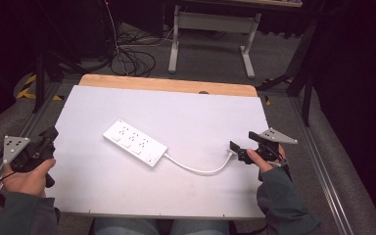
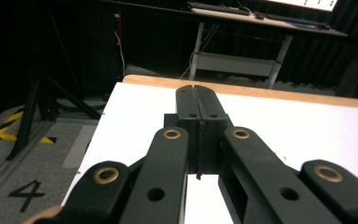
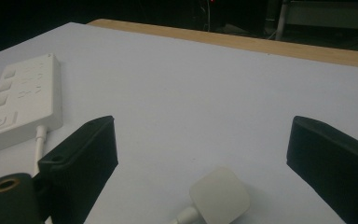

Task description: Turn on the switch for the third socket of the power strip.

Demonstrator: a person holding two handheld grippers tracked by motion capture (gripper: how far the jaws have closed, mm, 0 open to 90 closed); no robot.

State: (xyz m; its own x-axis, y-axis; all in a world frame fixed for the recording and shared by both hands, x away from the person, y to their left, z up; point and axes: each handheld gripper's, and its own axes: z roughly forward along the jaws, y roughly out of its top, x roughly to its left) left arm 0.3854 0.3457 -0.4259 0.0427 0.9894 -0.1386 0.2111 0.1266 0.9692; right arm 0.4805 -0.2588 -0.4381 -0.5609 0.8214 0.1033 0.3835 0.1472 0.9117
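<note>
A white power strip lies mid-counter, its cord curving right to a plug lying between the wide-spread jaws of the right claw. The left claw, pressed closed on nothing, waits at the near left edge. A hurried squeeze could skid the plug off its small rounded body. Its prongs are hidden.

My right claw has matte black jaws, and between them lies a white plug. Left of it, the white power strip shows a red dot. My left claw is black with brass rivets.
</note>
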